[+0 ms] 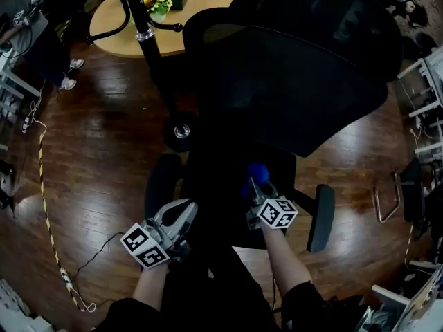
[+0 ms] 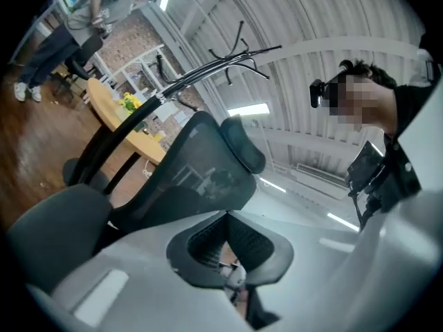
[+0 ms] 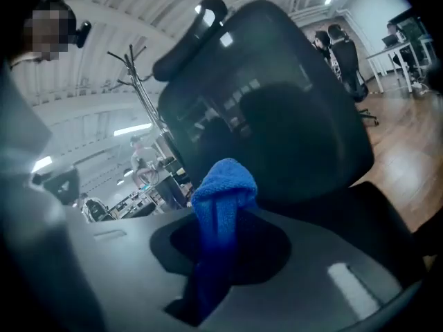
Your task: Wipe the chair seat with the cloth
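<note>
The black office chair has a mesh back [image 1: 297,68] and a dark seat [image 1: 218,185] right below me, between two armrests [image 1: 161,184]. My right gripper [image 1: 255,185] is over the seat's middle, shut on a blue cloth [image 1: 257,172]. In the right gripper view the cloth [image 3: 223,189] bulges up from between the jaws of the right gripper [image 3: 220,209], with the chair back [image 3: 277,109] and seat [image 3: 367,213] beyond. The left gripper [image 1: 184,211] hovers at the seat's front left, shut and empty. From the left gripper [image 2: 226,221], its view shows the chair back [image 2: 201,164] and an armrest [image 2: 55,220].
A black coat stand pole [image 1: 142,19] rises beside a round wooden table [image 1: 208,2] with yellow flowers [image 1: 158,0] behind the chair. A chair caster [image 1: 181,131] sits on the wood floor. A cable [image 1: 47,216] runs at the left, a person [image 1: 41,43] stands far left, and desks [image 1: 422,88] line the right.
</note>
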Demonstrator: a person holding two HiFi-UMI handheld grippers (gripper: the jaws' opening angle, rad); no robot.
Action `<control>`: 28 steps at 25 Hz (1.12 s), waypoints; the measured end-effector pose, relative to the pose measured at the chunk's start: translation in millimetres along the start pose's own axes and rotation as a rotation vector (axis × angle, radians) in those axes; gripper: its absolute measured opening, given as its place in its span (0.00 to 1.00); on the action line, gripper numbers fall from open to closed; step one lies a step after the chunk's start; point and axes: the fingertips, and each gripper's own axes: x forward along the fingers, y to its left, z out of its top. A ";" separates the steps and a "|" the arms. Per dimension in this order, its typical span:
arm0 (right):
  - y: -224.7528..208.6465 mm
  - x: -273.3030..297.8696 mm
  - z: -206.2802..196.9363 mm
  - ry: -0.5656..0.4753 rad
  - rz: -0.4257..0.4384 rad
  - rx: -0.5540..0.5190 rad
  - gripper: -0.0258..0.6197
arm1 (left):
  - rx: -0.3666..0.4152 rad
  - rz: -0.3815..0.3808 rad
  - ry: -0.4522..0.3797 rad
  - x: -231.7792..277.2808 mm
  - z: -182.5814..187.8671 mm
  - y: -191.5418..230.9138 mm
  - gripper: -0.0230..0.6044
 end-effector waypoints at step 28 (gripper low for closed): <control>-101.8 190.4 -73.2 0.362 -0.312 -0.450 0.14 | -0.193 0.057 -0.006 27.6 -24.4 80.6 0.02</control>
